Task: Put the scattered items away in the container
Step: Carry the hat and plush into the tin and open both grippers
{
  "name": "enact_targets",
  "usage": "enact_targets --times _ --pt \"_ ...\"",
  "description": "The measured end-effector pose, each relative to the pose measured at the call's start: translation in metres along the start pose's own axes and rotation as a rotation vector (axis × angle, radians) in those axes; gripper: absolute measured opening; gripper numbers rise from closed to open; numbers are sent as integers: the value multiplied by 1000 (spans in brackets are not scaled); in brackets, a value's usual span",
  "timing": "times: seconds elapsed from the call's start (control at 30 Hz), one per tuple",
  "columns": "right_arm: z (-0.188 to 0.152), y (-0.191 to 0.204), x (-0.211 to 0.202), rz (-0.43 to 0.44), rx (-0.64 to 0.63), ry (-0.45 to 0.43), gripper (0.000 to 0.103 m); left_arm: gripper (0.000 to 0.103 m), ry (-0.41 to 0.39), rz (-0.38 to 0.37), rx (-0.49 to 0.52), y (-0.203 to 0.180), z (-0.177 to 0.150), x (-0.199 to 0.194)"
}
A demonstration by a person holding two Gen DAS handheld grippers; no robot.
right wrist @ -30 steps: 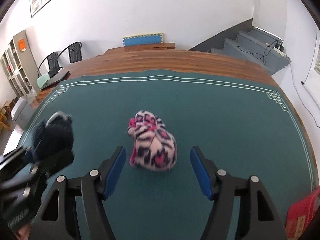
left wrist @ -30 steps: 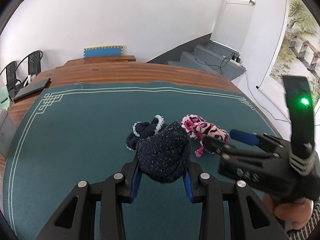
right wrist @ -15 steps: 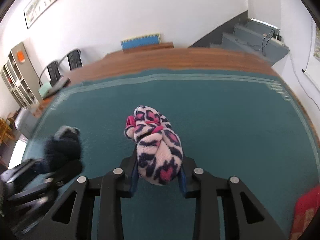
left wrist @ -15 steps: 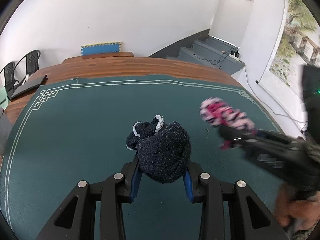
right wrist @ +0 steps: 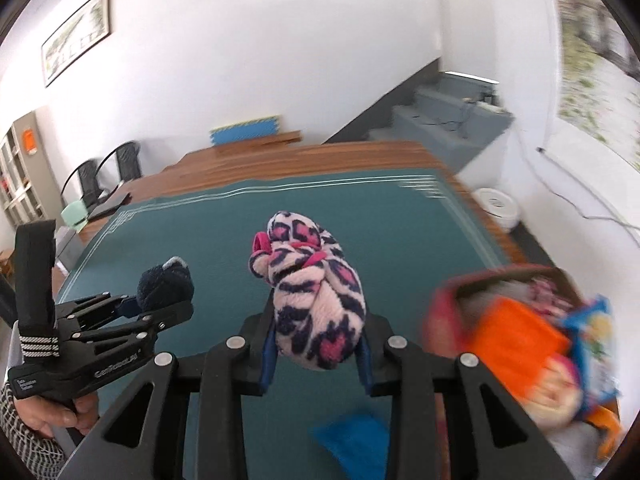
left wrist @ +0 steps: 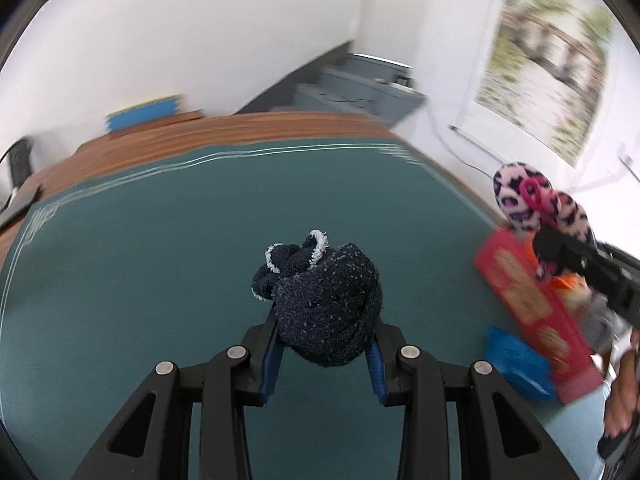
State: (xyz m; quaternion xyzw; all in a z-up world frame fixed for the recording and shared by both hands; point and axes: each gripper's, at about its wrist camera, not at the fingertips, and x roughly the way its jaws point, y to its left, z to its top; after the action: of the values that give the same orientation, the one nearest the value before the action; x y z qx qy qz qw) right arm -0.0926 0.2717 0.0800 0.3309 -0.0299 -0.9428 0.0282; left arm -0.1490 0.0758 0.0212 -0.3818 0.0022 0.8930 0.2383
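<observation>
Left wrist view
Left tool [left wrist: 324, 354]: closed around the dark navy sock bundle [left wrist: 326, 312], its blue-padded fingers [left wrist: 269, 354] pressed against both sides of the bundle.
Dark navy sock bundle: rolled up, speckled with white, with white-edged cuffs poking out at the far end; it is held above the green mat [left wrist: 160, 240].
Right tool [left wrist: 560, 248]: comes in from the right edge, blurred, gripping the pink leopard-print sock bundle [left wrist: 536, 200].
Container [left wrist: 532, 308]: a red box at the right edge of the counter [left wrist: 168, 144], blurred, with orange and grey things inside; the leopard bundle is above its far rim.
Blue item [left wrist: 516, 364]: lies on the mat just beside the near wall of the container.
Counter: brown wood shows past the far edge of the mat.

Right wrist view
Right tool [right wrist: 318, 354]: clamped on the pink leopard-print sock bundle [right wrist: 316, 292], which fills the gap between the fingers and is lifted off the mat [right wrist: 400, 232].
Left tool [right wrist: 160, 308]: at the left, held in a hand [right wrist: 60, 416], with the navy bundle [right wrist: 166, 286] at its tip.
Container [right wrist: 520, 332]: to the right of the right tool, heavily blurred; orange, blue and pink contents can be made out, but no detail.
Blue item [right wrist: 352, 436]: on the mat below the right tool, near the container.
</observation>
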Motion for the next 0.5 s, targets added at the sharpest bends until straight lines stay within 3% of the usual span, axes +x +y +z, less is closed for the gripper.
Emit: enact_targets --times 0.23,0.37,0.5 --pt "-15 -107 -72 -139 119 -46 35 37 -15 -181 93 -96 1 -21" --pt "-19 -149 -79 -154 168 -16 35 37 -6 -272 138 -147 3 -24" --pt "-23 -162 -76 -157 151 12 35 37 15 -340 173 -187 3 -21"
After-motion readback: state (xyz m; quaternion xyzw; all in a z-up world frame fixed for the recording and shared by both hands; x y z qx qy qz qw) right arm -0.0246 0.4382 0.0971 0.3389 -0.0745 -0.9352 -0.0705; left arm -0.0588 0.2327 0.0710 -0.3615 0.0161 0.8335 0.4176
